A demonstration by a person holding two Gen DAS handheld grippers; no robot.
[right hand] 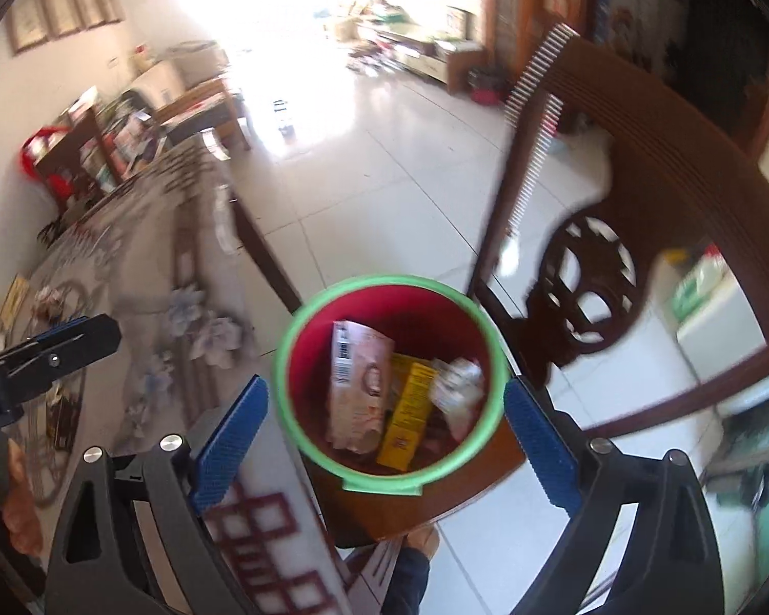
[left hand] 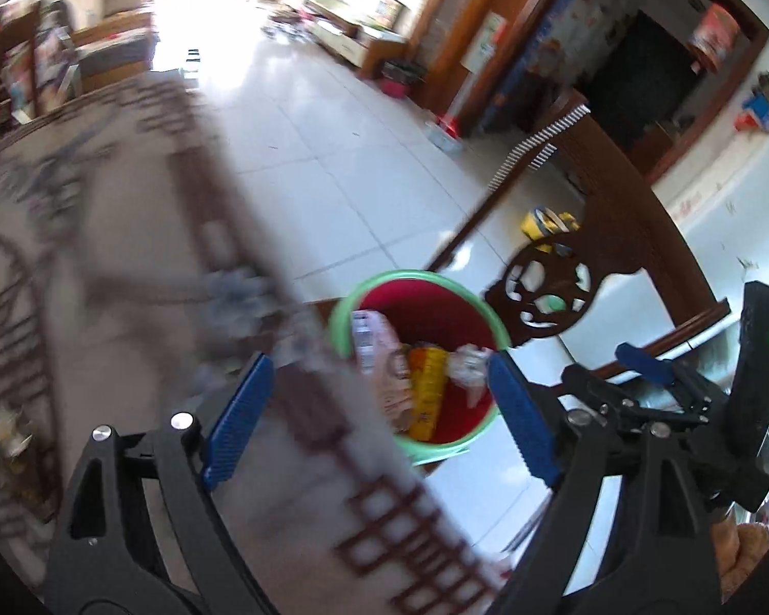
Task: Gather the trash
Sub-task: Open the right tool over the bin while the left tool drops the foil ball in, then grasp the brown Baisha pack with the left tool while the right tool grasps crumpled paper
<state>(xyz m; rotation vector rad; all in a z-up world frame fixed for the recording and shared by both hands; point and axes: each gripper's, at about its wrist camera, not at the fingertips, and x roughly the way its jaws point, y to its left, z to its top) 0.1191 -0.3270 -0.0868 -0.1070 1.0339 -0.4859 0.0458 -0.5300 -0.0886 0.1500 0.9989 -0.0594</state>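
Observation:
A red bin with a green rim [right hand: 333,466] stands on a wooden chair seat. Inside it lie a pink packet [right hand: 359,389], a yellow box [right hand: 410,410] and crumpled white paper [right hand: 459,384]. My right gripper [right hand: 384,425] is open and empty, hovering right above the bin. My left gripper [left hand: 379,410] is open and empty, over the table edge with the bin [left hand: 341,307] ahead of it. The left gripper also shows at the left of the right wrist view [right hand: 72,338]. The right gripper shows at the right of the left wrist view [left hand: 656,364].
A table with a patterned cloth [right hand: 143,277] lies to the left of the bin, with crumpled paper [right hand: 51,297] on it. A carved wooden chair back [right hand: 589,277] rises right of the bin. White tiled floor [right hand: 374,174] stretches beyond.

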